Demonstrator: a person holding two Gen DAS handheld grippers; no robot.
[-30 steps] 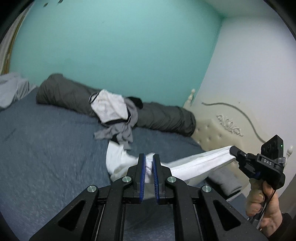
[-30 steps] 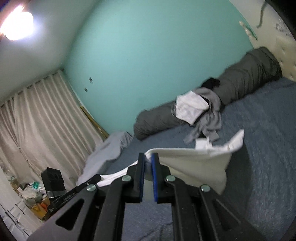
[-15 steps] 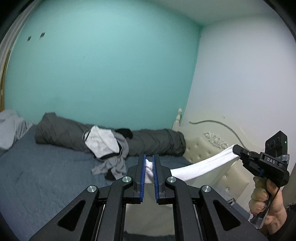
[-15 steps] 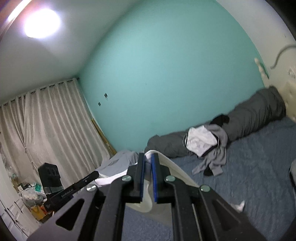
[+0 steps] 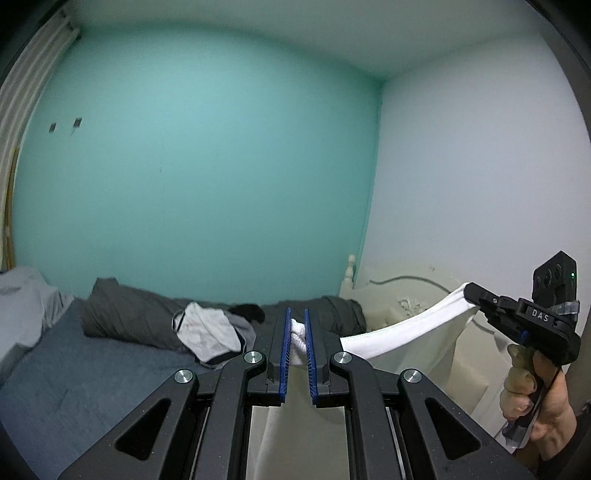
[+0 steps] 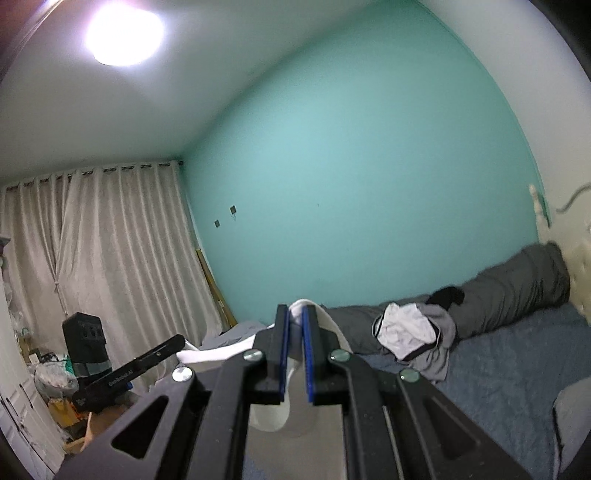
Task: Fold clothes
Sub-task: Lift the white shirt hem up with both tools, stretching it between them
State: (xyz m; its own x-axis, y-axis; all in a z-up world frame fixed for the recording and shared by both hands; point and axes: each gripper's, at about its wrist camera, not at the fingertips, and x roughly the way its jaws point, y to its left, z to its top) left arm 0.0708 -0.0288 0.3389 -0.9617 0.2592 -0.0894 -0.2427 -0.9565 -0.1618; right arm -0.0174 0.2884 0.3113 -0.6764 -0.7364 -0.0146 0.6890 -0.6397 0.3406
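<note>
Both the left gripper and right gripper, clamped on the white garment, are lifting it clear of the bed, opening it out for folding.

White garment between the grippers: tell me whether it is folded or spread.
Spread. The white garment hangs stretched between the left hand-held gripper and the right hand-held gripper, each shut on a bunched corner.

Room's pretty evenly lit, kinda cool and soft. One ceiling lamp blows out to pure white glare in the right wrist view. Heavy fisheye bending, with dark vignette at the corners. Slightly soft overall, no real motion blur. The teal wall shades darker toward its edges.
</note>
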